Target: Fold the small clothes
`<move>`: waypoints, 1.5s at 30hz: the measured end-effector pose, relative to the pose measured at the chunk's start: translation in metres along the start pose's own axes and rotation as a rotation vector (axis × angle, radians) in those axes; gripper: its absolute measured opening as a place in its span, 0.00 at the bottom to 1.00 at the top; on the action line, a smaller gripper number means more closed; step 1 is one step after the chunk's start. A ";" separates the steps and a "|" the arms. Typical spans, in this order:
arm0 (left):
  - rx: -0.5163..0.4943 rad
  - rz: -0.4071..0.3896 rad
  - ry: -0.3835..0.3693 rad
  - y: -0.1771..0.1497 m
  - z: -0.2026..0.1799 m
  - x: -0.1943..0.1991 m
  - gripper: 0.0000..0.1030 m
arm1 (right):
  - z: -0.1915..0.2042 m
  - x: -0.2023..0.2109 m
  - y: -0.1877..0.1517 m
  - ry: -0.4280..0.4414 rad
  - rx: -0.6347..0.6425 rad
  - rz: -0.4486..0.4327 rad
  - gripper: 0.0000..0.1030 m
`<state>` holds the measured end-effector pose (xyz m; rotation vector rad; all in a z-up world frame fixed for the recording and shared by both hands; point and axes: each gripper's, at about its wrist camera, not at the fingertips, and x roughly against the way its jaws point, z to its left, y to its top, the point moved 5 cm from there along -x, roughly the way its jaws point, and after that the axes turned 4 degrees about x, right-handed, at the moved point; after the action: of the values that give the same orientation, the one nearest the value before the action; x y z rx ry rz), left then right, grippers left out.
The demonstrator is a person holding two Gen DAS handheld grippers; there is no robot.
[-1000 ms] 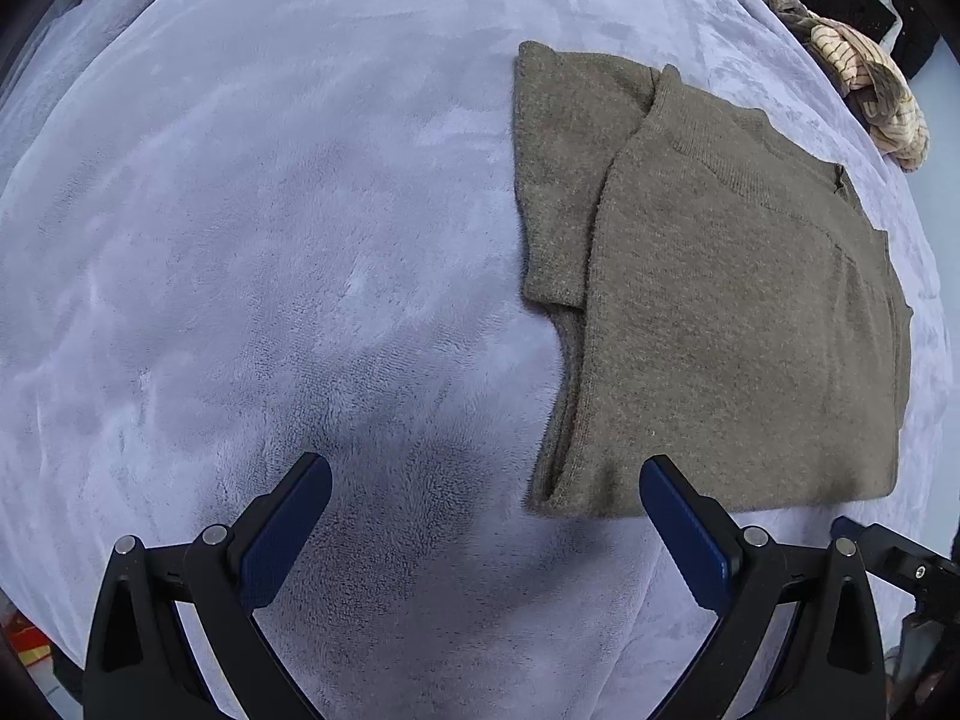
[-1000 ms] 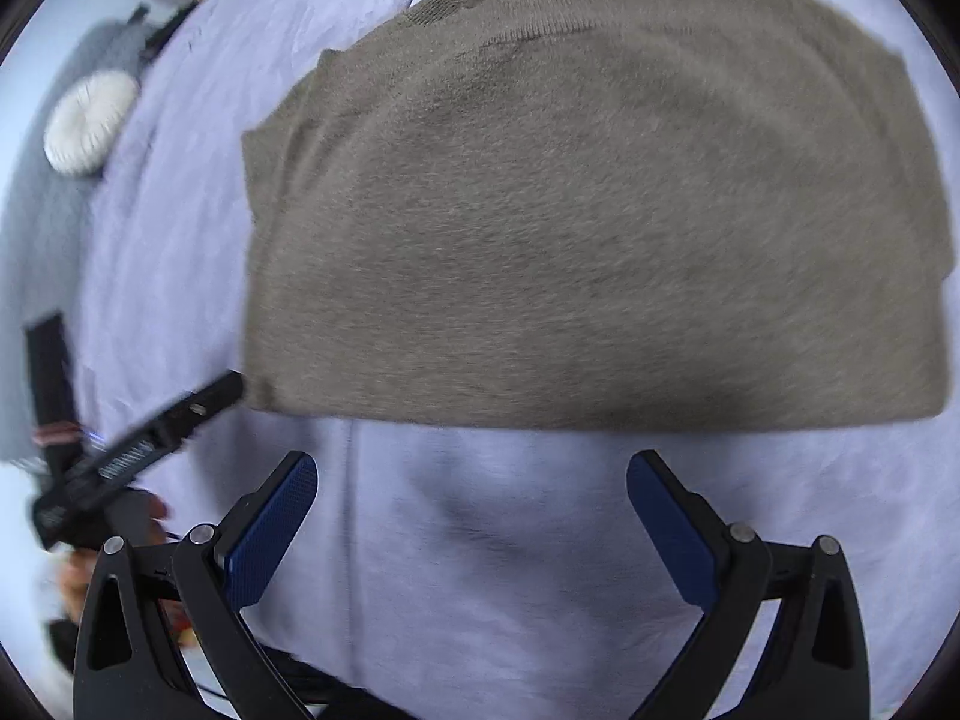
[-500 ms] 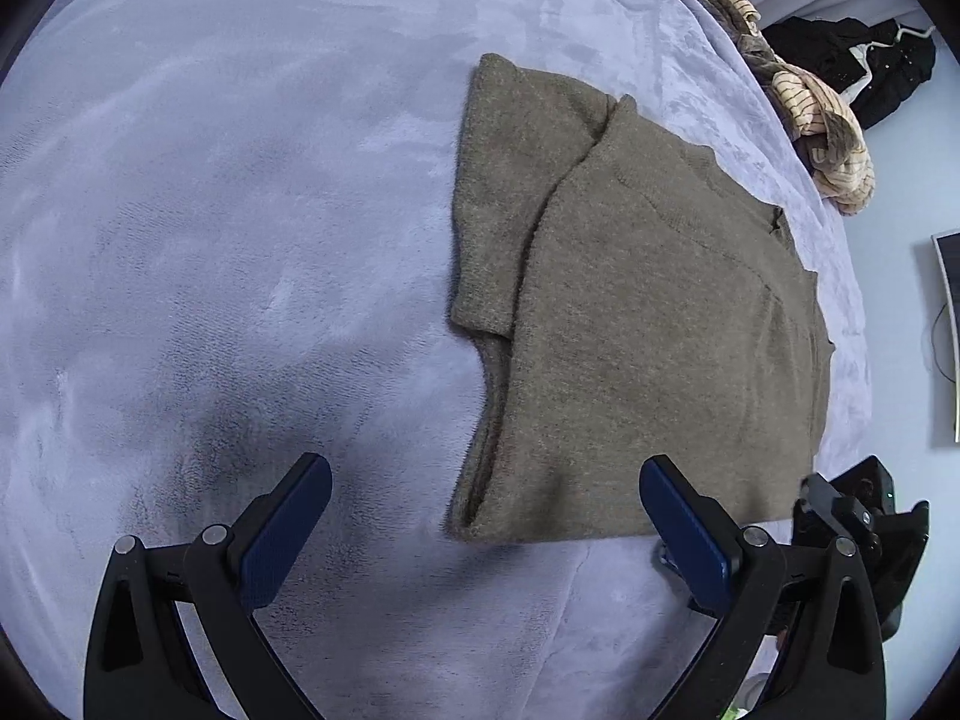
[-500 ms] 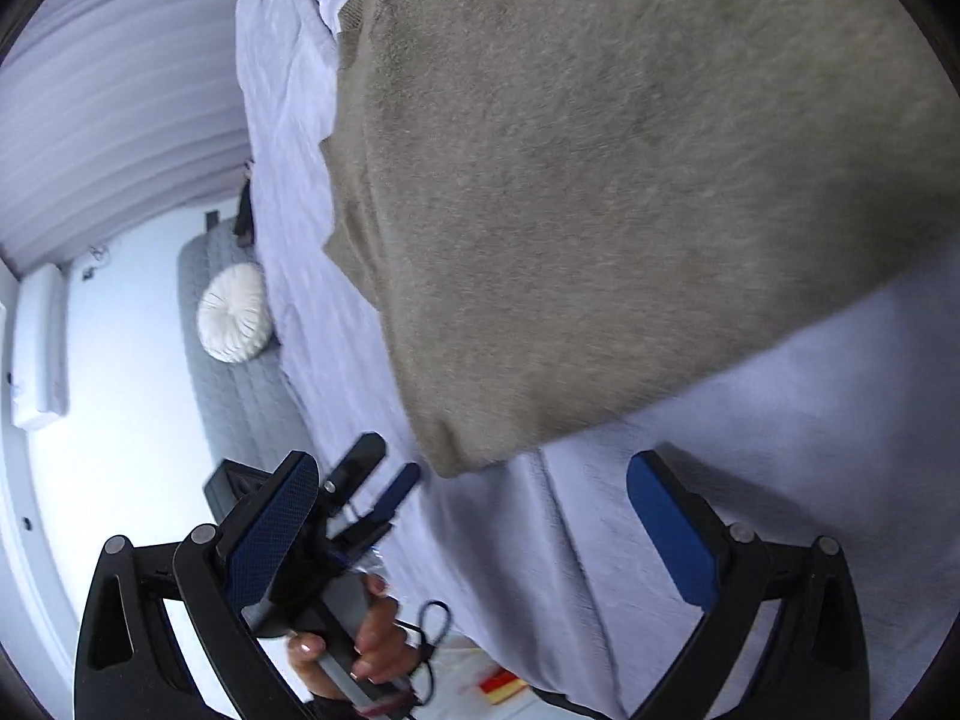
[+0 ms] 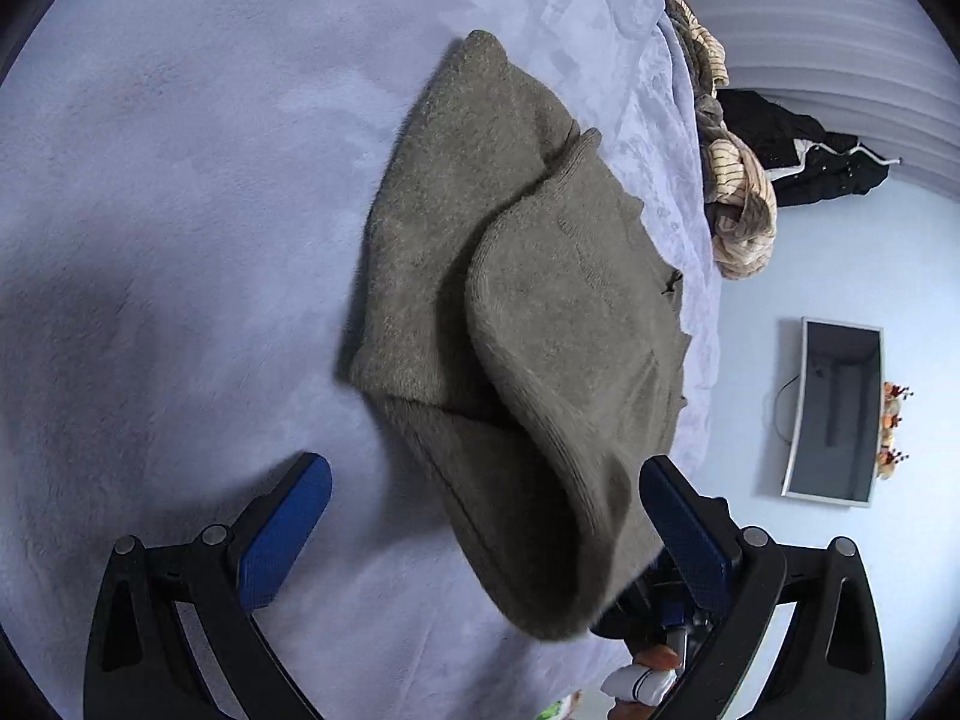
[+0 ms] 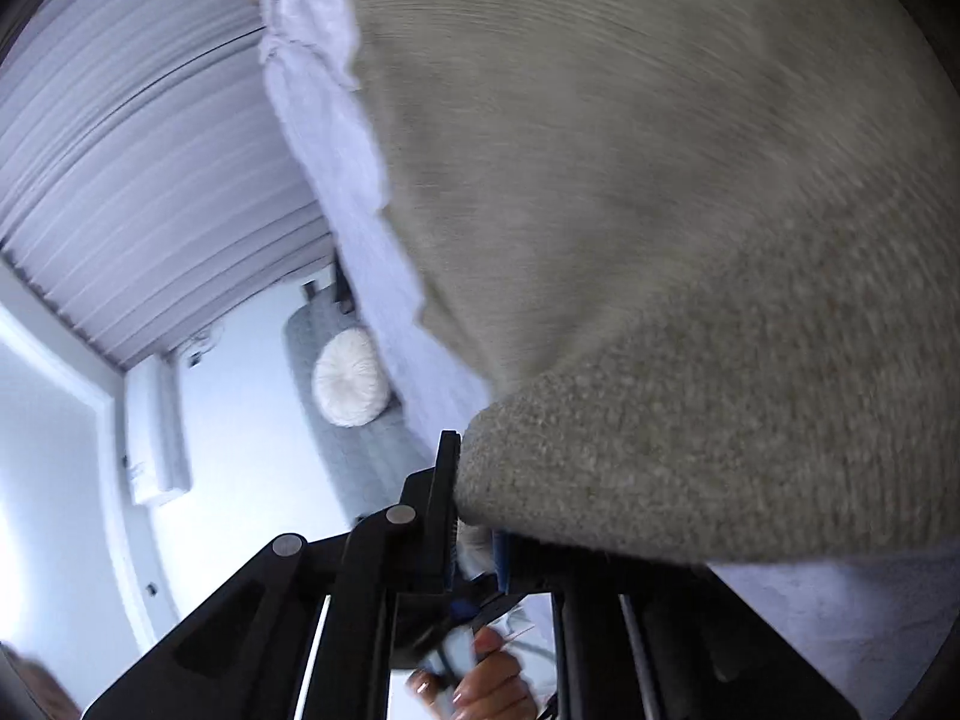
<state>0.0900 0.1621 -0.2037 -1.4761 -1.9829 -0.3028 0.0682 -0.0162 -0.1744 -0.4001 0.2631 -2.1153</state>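
Observation:
An olive-brown knit sweater (image 5: 528, 312) lies folded on a lavender fleece bed cover (image 5: 180, 180). Its near bottom corner is lifted off the cover. My left gripper (image 5: 480, 516) is open, blue pads apart, with the lifted hem hanging between and in front of them. My right gripper (image 6: 474, 546) is shut on the sweater (image 6: 690, 300) at that corner; the knit bulges over its jaws and fills most of the right wrist view. The right gripper shows in the left wrist view, low beside the right pad (image 5: 678, 516).
A heap of striped and beige clothes (image 5: 732, 198) and a black garment (image 5: 798, 156) lie past the bed's far right edge. A wall TV (image 5: 834, 414) is at right. A white round cushion (image 6: 351, 375) sits on a grey sofa at left.
My right gripper has closed on the sweater's near corner and lifted it. My left gripper has moved closer to the sweater's hem and stays open.

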 end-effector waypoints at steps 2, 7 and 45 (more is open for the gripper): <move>0.021 0.010 -0.068 0.012 -0.009 -0.008 1.00 | 0.018 0.002 -0.001 0.001 0.055 0.029 0.09; -0.042 0.038 -0.102 0.033 -0.053 -0.037 1.00 | 0.038 -0.002 -0.007 -0.025 0.137 0.103 0.09; -1.272 -0.074 0.476 -0.131 -0.314 -0.197 0.19 | 0.028 0.173 0.100 -0.480 0.368 -0.054 0.10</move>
<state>0.1125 -0.2023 -0.0584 -1.7154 -1.3979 -1.9965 0.0674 -0.2166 -0.1509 -0.6777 -0.4121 -1.9926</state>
